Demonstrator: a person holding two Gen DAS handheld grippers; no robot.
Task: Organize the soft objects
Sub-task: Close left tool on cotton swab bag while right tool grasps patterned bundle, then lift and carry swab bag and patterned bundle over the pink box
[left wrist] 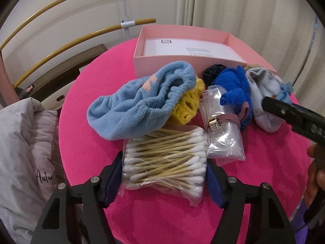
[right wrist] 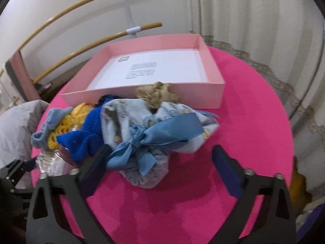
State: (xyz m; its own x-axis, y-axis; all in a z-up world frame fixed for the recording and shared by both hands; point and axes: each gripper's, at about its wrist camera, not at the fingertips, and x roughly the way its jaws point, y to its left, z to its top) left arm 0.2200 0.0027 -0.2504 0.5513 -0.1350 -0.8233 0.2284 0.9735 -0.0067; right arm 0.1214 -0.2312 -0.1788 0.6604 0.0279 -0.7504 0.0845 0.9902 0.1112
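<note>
Nearest the left wrist camera, the left gripper (left wrist: 164,180) is seen with its jaws set either side of a clear packet of cotton swabs (left wrist: 165,159) lying on the pink bench (left wrist: 162,219); the dark pads appear to press on the packet's ends, so it is judged to be grasped, though the grip looks light. In the right wrist view, the right gripper (right wrist: 160,166) is held with its jaws released: one pad lies against the pale blue ribbon bow (right wrist: 142,142) of a light printed cloth bundle (right wrist: 162,120), while the other stands well apart over bare bench. Just beyond the swabs, a light blue terry headband (left wrist: 140,103) overlaps the packet's far edge, and a yellow net sponge (left wrist: 187,103), a clear bag with a clasp (left wrist: 221,134) and a royal blue fuzzy cloth (left wrist: 233,89) are piled close together. Farthest back, the open pink box (left wrist: 168,60) is seen holding no soft thing yet, with the pile touching its near wall. If the packet is lifted, the headband may be dragged along, since it rests on top; the slick wrapper may also slip out. If the right jaws are shut as placed, only ribbon may be caught, and the bow may be pulled undone.
</note>
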